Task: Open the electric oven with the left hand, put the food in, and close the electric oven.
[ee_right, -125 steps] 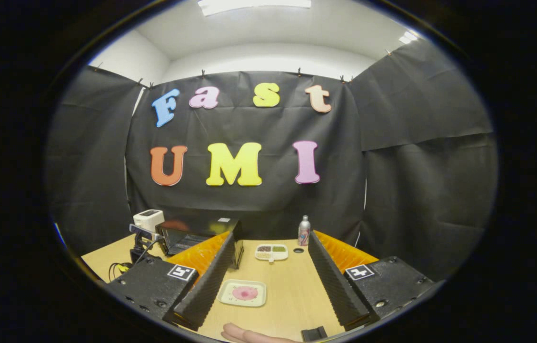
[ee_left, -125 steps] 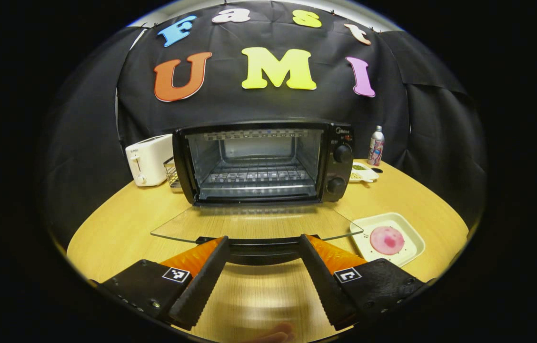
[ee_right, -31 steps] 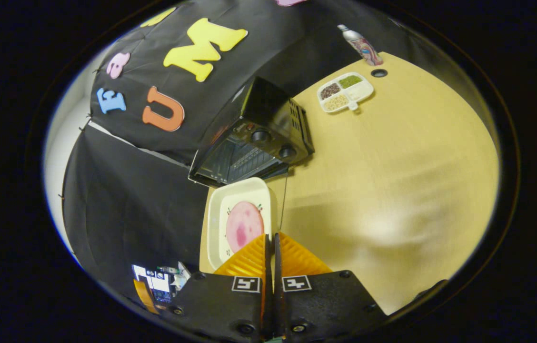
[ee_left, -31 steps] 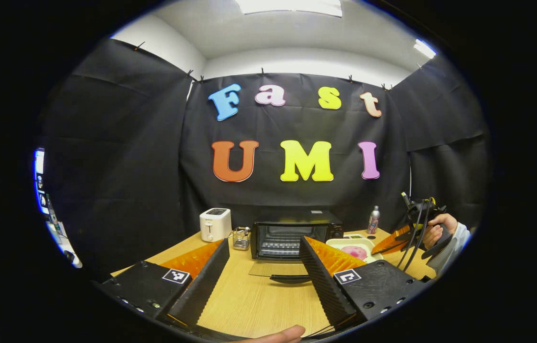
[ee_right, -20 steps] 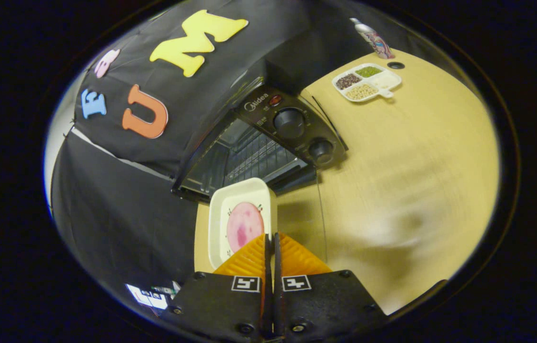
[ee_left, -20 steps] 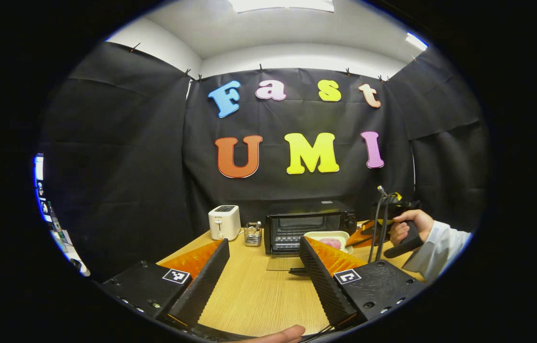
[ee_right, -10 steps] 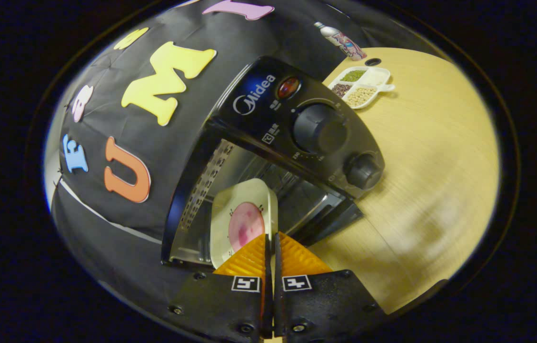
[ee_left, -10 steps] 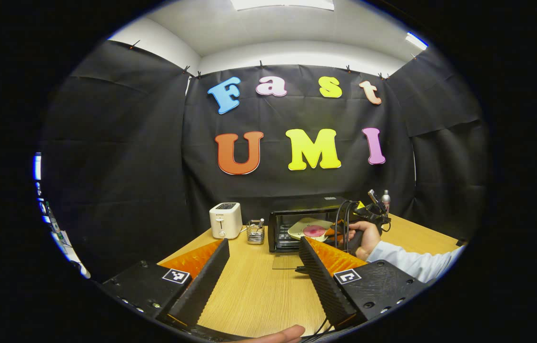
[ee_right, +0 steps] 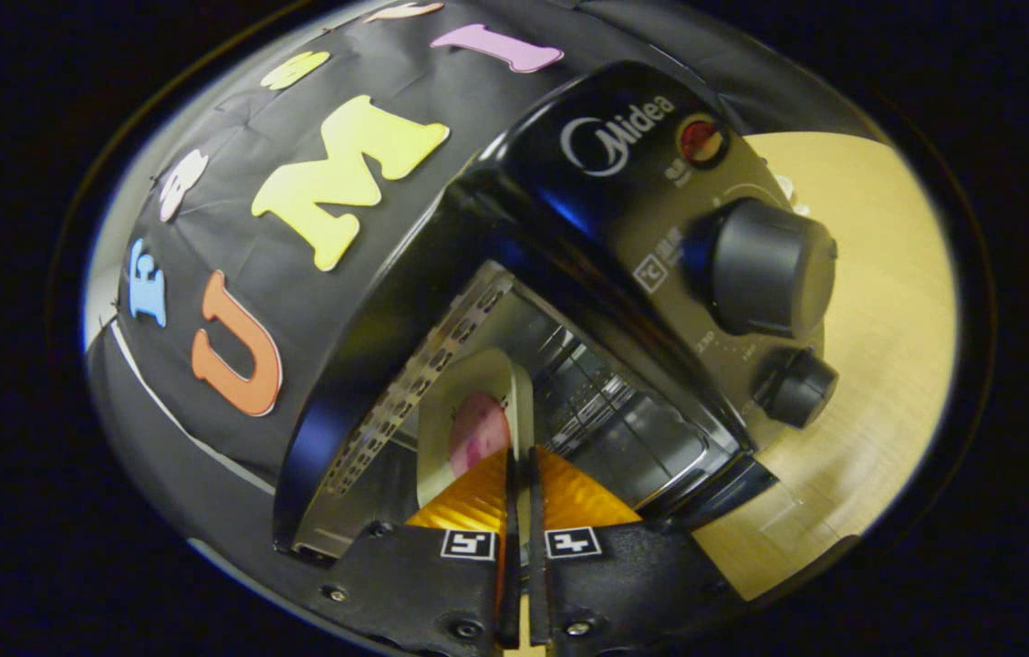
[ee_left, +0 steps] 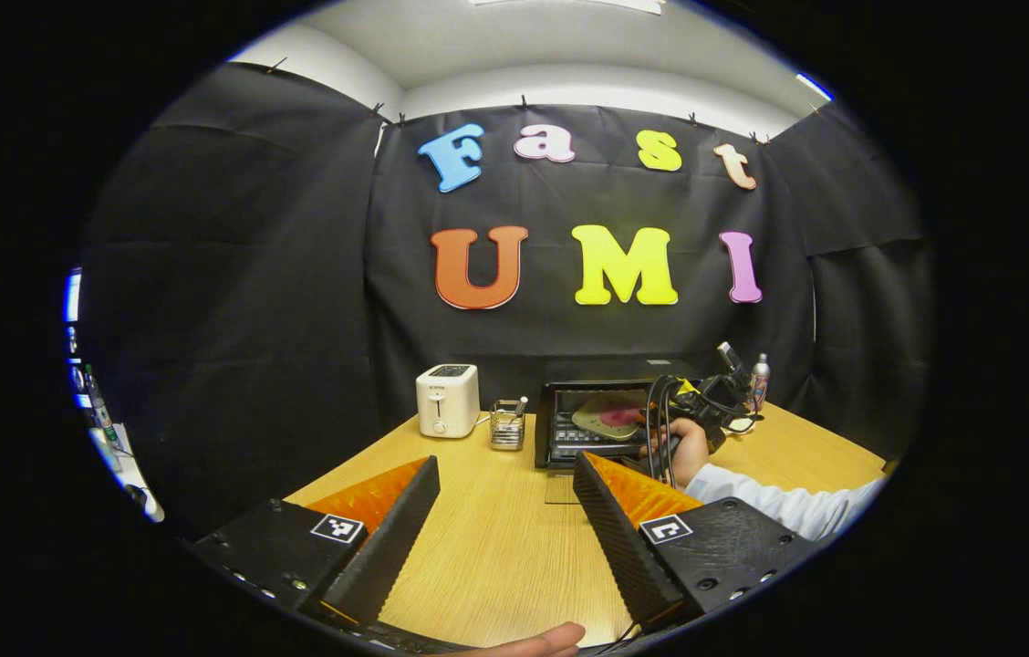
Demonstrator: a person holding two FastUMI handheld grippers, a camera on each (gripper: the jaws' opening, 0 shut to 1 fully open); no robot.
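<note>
The black electric oven (ee_left: 547,420) stands at the back of the table with its glass door (ee_left: 560,489) folded down flat. My right gripper (ee_right: 520,453) is shut on the rim of a cream plate (ee_right: 458,401) that carries a pink slice of food (ee_right: 480,427). The plate is tilted and sits inside the oven cavity (ee_right: 606,401), above the wire rack. In the left gripper view the plate (ee_left: 604,416) shows in the oven mouth, with a hand (ee_left: 686,449) and a white sleeve behind it. My left gripper (ee_left: 505,465) is open over the table, well back from the oven, holding nothing.
A white toaster (ee_left: 448,400) and a small wire holder (ee_left: 507,425) stand left of the oven. A bottle (ee_left: 759,381) is at the back right. Two oven knobs (ee_right: 765,269) are close on the right of the cavity. Bare wooden table (ee_left: 496,547) lies before the left gripper.
The right gripper has carried the plate from the oven's mouth further into the cavity. The left gripper has stayed open and drifted slightly away from the oven.
</note>
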